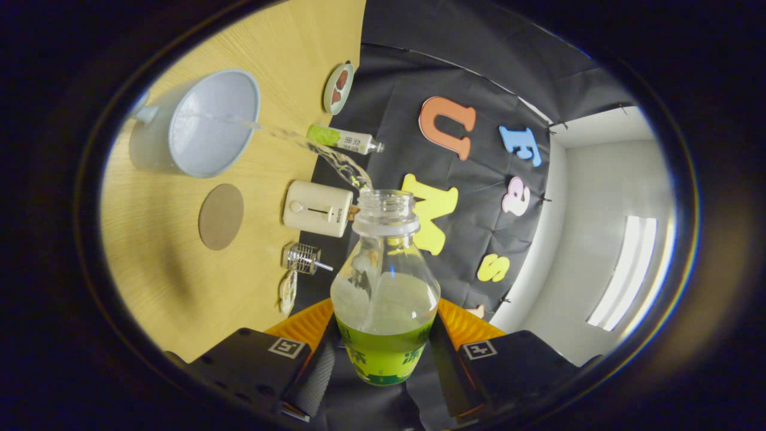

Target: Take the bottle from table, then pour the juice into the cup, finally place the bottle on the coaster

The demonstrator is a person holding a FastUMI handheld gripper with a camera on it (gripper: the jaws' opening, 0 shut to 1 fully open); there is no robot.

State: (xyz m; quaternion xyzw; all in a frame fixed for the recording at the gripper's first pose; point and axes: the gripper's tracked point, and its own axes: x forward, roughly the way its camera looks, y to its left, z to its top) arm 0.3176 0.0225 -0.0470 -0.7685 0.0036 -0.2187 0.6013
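My gripper is shut on a clear plastic bottle with a green label, both fingers pressing its lower body. The bottle is uncapped and tipped over on its side above the wooden table. A thin stream of clear juice arcs from its mouth into the pale blue cup, which stands on the table beyond the fingers. Pale liquid still fills the bottle's lower part. A round brown coaster lies flat on the table between the cup and my fingers.
Along the table's far edge by the black cloth wall stand a small dish with brown pieces, a second green-labelled bottle, a cream box-shaped appliance, a small metal wire piece and a flat packet.
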